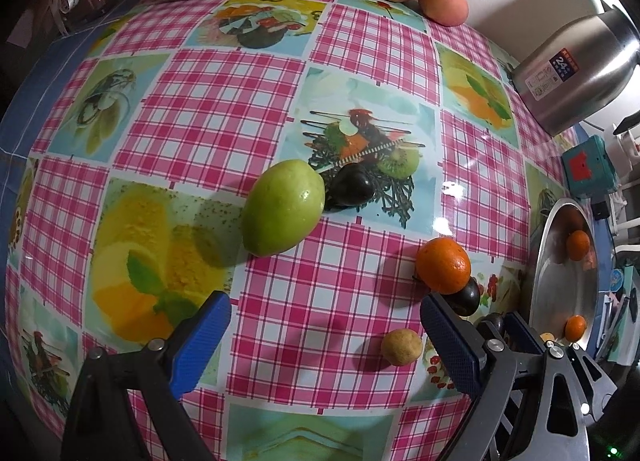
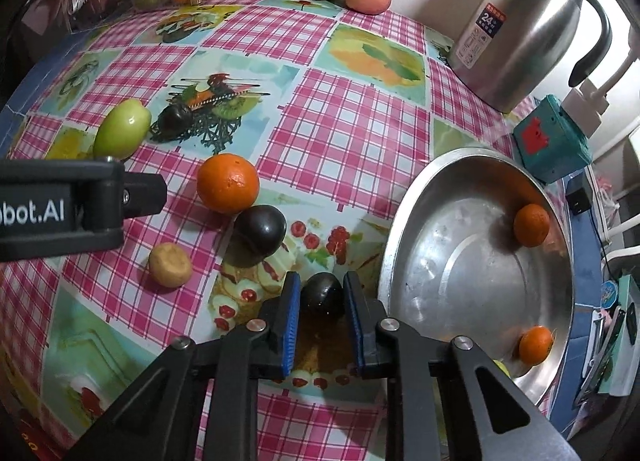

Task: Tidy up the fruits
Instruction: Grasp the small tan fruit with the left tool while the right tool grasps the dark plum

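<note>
A: Where is the fruit being dealt with, and what is the state of each tool?

B: A small dark plum [image 2: 322, 293] is seen on the table [image 2: 352, 117], just beside the rim of the steel bowl [image 2: 452, 273]. It is gripped between the blue pads of the right tool [image 2: 322, 295], which is closed narrowly on its two sides. The left tool [image 1: 320, 337] is held wide, with nothing between its pads, above the checked cloth near a small tan fruit [image 1: 401, 347].

A: How is the plum judged to handle?

B: It is judged light, smooth-skinned and rather slippery, with flesh that could be bruised if squeezed hard. A hold across the widest part is favoured, so that it cannot be squirted out forward; the present grip appears to be placed about there.

A: And what else is left on the table?

B: An orange [image 2: 227, 183] and a second dark plum [image 2: 260, 227] are seen touching each other, with a green fruit [image 2: 122, 133] and a third dark plum [image 2: 174, 117] farther off. Two small oranges [image 2: 531, 225] are already lying in the bowl. The larger orange is judged firmer and heavier, so a wider grip would be needed.
</note>
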Demonstrator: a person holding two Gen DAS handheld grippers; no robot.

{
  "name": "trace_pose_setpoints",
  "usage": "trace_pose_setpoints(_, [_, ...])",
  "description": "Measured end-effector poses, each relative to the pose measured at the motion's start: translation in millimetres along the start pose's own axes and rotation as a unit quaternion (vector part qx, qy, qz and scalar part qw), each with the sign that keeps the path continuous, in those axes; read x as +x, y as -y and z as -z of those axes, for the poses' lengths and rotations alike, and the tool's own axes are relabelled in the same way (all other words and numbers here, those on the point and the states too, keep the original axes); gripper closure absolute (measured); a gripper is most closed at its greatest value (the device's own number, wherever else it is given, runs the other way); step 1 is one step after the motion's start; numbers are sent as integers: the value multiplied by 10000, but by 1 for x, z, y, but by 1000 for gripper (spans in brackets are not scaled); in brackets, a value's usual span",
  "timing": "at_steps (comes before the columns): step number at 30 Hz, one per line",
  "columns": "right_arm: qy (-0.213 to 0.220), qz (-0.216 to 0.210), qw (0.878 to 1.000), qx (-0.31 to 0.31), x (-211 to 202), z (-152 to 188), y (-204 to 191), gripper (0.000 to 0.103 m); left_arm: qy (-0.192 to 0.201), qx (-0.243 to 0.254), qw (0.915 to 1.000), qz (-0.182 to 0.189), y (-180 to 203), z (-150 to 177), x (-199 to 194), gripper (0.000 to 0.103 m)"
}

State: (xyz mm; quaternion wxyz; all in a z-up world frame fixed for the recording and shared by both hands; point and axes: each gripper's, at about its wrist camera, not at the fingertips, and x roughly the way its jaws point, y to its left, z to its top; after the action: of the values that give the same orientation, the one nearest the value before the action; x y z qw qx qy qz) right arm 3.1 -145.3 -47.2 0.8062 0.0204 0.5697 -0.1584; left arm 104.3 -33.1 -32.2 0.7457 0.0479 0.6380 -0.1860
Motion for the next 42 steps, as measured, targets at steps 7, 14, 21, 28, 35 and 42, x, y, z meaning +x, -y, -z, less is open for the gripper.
trace_pose_setpoints(7, [9, -224, 9993, 285, -2, 1, 7, 81, 4, -5, 10000, 69, -1, -1, -1, 7])
trace_pose_setpoints(14, [144, -1199, 9869, 1067, -12, 1, 28, 81, -36, 11, 9999, 160, 1, -1, 0, 12])
trace_pose_setpoints(21, [266, -1431, 9796, 1383, -25, 1, 39, 81, -153, 135, 9995, 259, 10, 3, 5, 21])
trace_pose_setpoints(28, [296, -1452, 9767, 1549, -27, 4, 52, 81, -367, 273, 9982, 379, 24, 11, 13, 39])
trace_pose_setpoints(35, [364, -1502, 9742, 1646, -32, 6, 59, 81, -530, 630, 9959, 369, 44, 24, 19, 63])
trace_pose_setpoints(42, [443, -1596, 9716, 1692, -37, 7, 63, 81, -480, 921, 9943, 257, 64, 35, 19, 79])
